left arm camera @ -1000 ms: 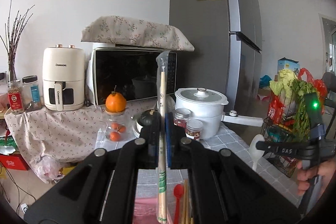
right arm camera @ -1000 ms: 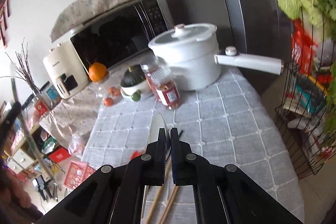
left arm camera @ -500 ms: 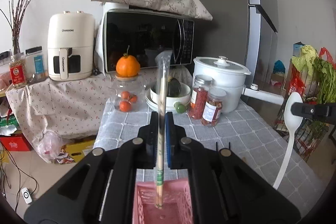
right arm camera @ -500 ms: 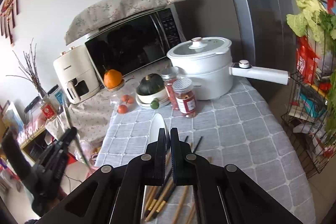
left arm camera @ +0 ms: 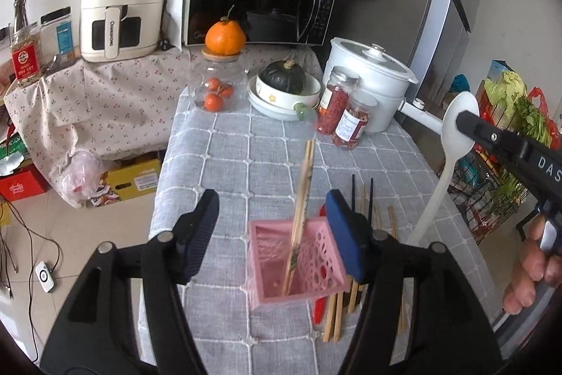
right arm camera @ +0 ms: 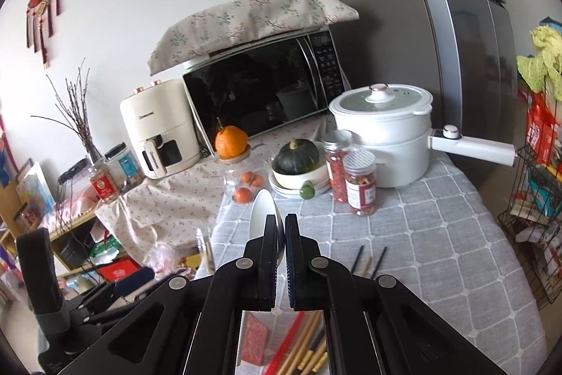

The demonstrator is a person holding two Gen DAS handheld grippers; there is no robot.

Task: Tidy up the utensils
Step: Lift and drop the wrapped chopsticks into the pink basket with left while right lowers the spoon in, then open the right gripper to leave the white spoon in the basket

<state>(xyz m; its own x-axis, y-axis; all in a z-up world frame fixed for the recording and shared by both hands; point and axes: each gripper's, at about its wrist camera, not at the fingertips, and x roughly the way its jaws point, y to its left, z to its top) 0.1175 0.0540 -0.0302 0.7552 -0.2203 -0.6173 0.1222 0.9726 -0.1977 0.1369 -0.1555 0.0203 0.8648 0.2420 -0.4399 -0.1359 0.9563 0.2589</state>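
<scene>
Left gripper (left arm camera: 270,231), nearest the lens, has its jaws opening over the pink basket (left arm camera: 326,273), with nothing pressed between the pads; the wrapped chopsticks (left arm camera: 300,213) stand in the basket, tilted and leaning away from the camera, their top well above the rim. A light basket with a tall, slanted load could tip if the blue pad beside its rim catches it as the hand pulls off, and the chopsticks could then spill onto the grey checked tablecloth (left arm camera: 224,164). Just right of the basket lie loose chopsticks (left arm camera: 333,315) and a red utensil (left arm camera: 318,311), partly under the gripper, easy to scatter with a careless sweep. Further right, the right gripper (right arm camera: 280,227) is clamped on the white spoon (left arm camera: 453,136), gripping it at the bowl so the long handle hangs down toward the basket; held that way the handle may swing, miss the opening or knock the leaning chopsticks. Beyond stand two spice jars (left arm camera: 342,109) and a white pot (left arm camera: 372,79), near enough to be clipped.
</scene>
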